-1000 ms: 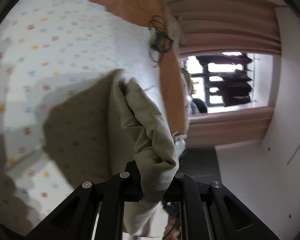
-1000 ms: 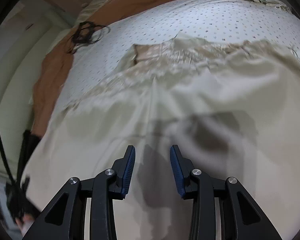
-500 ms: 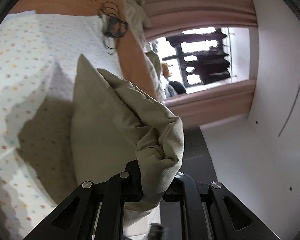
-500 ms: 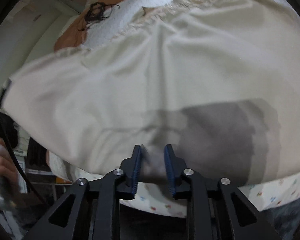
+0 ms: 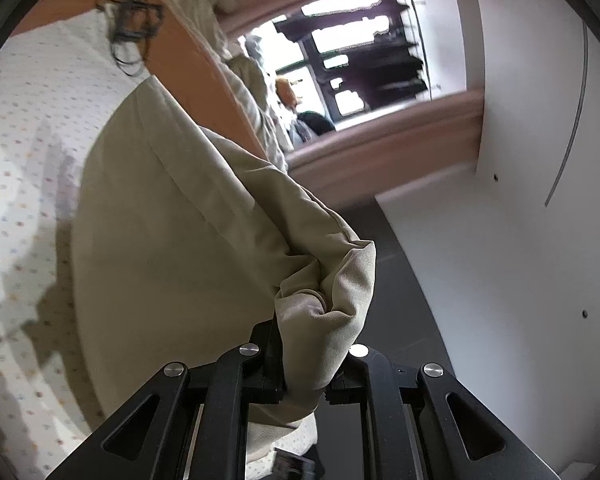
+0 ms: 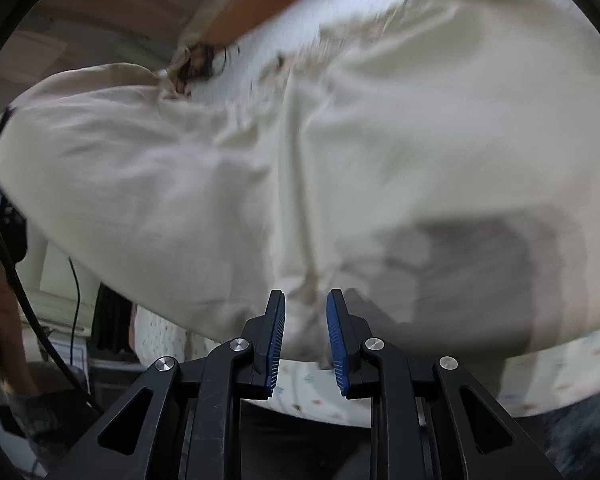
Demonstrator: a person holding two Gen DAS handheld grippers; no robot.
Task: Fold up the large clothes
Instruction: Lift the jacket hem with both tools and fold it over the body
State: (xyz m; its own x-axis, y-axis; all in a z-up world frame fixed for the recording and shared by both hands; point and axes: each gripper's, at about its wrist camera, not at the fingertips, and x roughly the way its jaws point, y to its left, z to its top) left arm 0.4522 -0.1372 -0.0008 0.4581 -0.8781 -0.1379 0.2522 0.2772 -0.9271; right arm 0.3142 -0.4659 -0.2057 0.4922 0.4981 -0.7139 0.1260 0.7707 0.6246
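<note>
A large beige garment (image 5: pixel 172 240) lies over a bed with a white dotted sheet (image 5: pixel 24 128). My left gripper (image 5: pixel 304 360) is shut on a bunched edge of the garment and holds it lifted off the bed. In the right wrist view the same garment (image 6: pixel 380 152) spreads wide across the sheet (image 6: pixel 420 376). My right gripper (image 6: pixel 303 336) has its blue-padded jaws closed on the garment's near edge at a seam, at the bed's front side.
An orange blanket (image 5: pixel 188 76) and a tangle of black cable (image 5: pixel 132 28) lie at the bed's far end. A white wall (image 5: pixel 520 240) and a window (image 5: pixel 356 60) stand beyond. A black cable (image 6: pixel 28 312) and dark items sit beside the bed on the left.
My left gripper lifted the garment's edge up and across. My right gripper moved back to the garment's near edge and its jaws closed on the cloth.
</note>
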